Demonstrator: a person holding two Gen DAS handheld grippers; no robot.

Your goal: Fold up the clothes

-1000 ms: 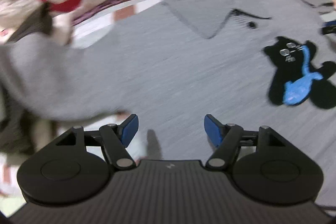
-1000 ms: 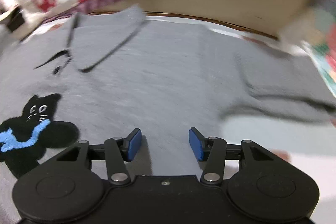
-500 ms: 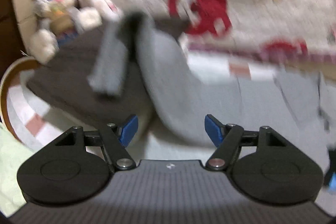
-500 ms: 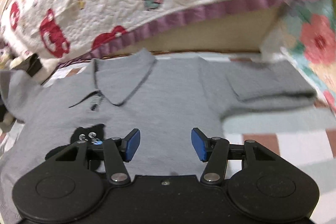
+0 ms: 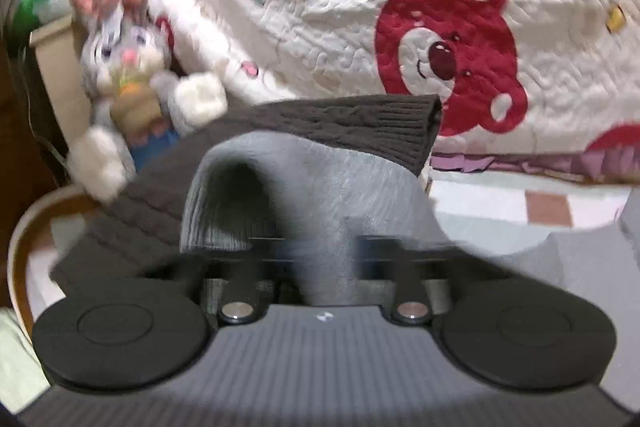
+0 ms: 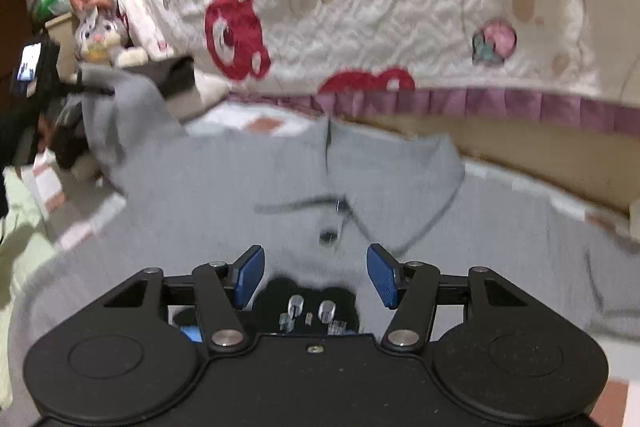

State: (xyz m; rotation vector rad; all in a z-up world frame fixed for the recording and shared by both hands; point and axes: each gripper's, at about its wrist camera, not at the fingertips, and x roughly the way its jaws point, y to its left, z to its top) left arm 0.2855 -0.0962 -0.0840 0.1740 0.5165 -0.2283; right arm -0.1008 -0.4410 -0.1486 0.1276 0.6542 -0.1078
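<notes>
The left gripper [image 5: 320, 259], open a second ago, now clamps the grey shirt's sleeve [image 5: 320, 195]. Only the right view shows the shirt [image 6: 240, 187] mid-bed under the right gripper [image 6: 315, 277], tilted downward, jaws opening, empty.

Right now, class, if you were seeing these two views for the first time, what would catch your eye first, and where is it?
The cream quilt with red bear faces fills the background, draped above the bed. In front lies a grey polo shirt, spread flat, its sleeve pinched in the left gripper. A plush rabbit sits far left, and the right gripper, its fingers opening and empty, hangs over the shirt's black cat patch.
</notes>
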